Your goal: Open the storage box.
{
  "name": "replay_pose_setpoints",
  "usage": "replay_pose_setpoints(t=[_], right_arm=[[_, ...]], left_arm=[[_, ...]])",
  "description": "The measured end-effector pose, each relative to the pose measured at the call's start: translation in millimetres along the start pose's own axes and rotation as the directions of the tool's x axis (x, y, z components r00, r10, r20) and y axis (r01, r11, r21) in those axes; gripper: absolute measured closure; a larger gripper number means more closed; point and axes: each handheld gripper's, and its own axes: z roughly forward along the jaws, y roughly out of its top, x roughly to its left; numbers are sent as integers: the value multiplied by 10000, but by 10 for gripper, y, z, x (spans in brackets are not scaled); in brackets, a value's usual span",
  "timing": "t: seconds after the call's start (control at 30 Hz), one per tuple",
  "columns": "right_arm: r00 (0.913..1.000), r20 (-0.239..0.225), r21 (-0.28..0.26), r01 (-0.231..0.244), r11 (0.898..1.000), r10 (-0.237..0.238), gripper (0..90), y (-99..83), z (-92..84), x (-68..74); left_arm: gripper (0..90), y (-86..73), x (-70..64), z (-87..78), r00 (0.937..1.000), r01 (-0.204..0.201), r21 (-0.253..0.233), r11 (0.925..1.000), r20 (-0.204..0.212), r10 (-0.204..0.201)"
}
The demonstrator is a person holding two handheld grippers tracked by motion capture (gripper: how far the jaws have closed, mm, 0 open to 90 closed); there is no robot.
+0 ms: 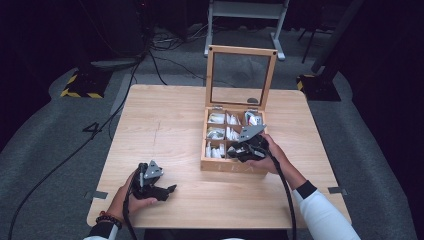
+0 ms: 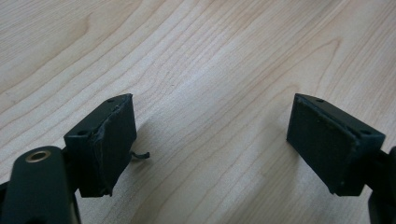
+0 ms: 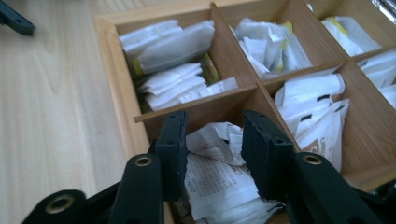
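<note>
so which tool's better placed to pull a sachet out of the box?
Right. The right tool is already down in a near compartment of the wooden box, jaws either side of a white sachet with a gap left. The left tool is open over bare table, apart from the box.

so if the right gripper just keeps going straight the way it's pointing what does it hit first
Most likely the crumpled white packets in the compartment right under it: the right gripper points down into the wooden box, jaws partly open astride them. The wooden divider lies just beyond; depth is hard to judge.
</note>
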Motion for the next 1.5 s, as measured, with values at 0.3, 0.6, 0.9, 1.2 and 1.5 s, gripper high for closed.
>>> replay_pose_setpoints(t=[0.3,0.6,0.9,1.2,1.5], right_arm=[[9996,298,738,6,9973,-28,755,32,94,-23],[9980,567,762,224,9968,-268,886,13,83,-1],[9992,382,-73,-119,9999,121,892,-86,-54,-32],[9978,297,-787,-575,9952,600,893,-136,-150,-80],[9965,401,-1291,-670,9894,727,896,-135,-263,-105]], left_arm=[[158,2,4,2,10000,-28,2,10000,6,28],[154,3,5,6,10000,-29,-16,10000,3,29],[154,3,5,7,10000,-25,-19,10000,5,25],[151,5,10,8,10000,-60,-4,10000,43,60],[146,13,17,17,9999,-77,3,10000,72,77]])
